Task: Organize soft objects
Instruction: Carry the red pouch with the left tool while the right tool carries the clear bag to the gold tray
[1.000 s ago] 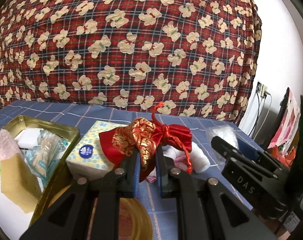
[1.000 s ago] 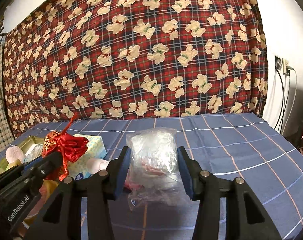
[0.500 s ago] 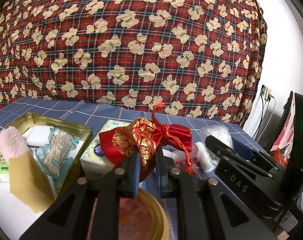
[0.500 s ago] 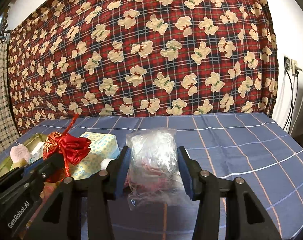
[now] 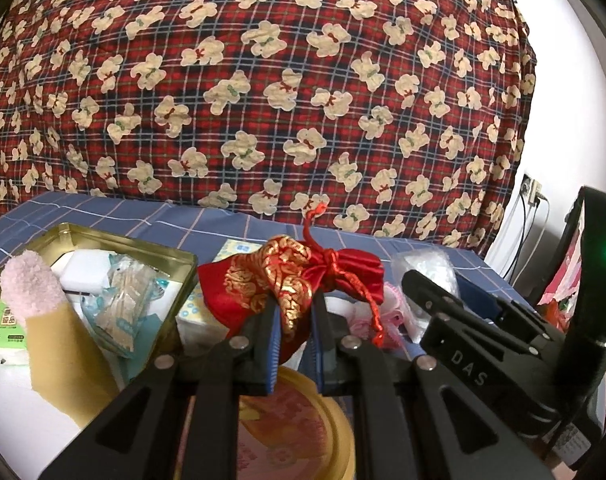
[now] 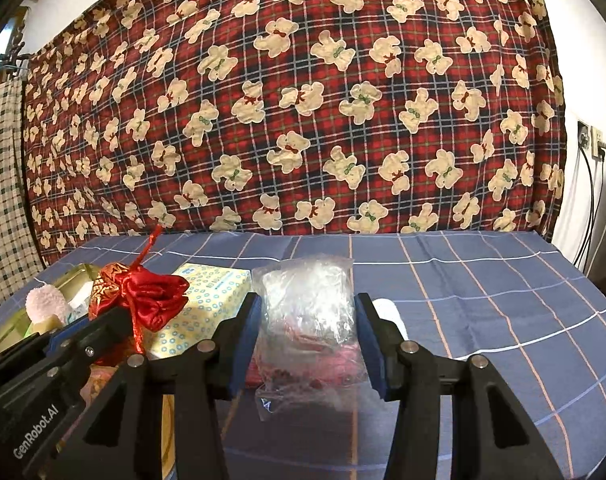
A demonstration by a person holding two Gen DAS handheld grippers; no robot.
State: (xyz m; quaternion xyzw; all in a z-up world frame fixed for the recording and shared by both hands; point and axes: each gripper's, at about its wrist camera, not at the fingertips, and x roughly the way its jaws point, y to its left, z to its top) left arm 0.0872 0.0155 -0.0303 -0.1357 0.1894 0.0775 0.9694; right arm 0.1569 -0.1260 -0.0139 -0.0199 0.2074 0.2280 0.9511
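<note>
Carrying two soft things at once is the step in hand: each gripper has one lifted above the blue checked table (image 6: 483, 280), and the gold tin (image 5: 151, 246) at the left looks like the place they are meant for. The tin already holds a white block, some wrapped packets and a pink-tipped sock (image 5: 35, 292) leaning at its near wall, so the next move calls for taking each load across to it, lowering it into a free part, and only then letting the jaws go. The room left in it is tight, by my reading.

A tissue pack (image 6: 203, 304) patterned with blue rings lies on the table just beside the tin, under the left load.

The right gripper (image 6: 307, 340) has its jaws standing part open and pressed on both sides of a clear bag (image 6: 307, 308). The bag is crinkled plastic with something pink inside; its lower edge hangs loose below the pads, so it could slip if squeezed less.

The left gripper (image 5: 295, 328) is clamped nearly shut on a fold of a red pouch (image 5: 287, 280). The pouch is shiny satin with gold brocade, its neck tied by a red cord that sticks up and also dangles. It bunches above the jaws.
</note>
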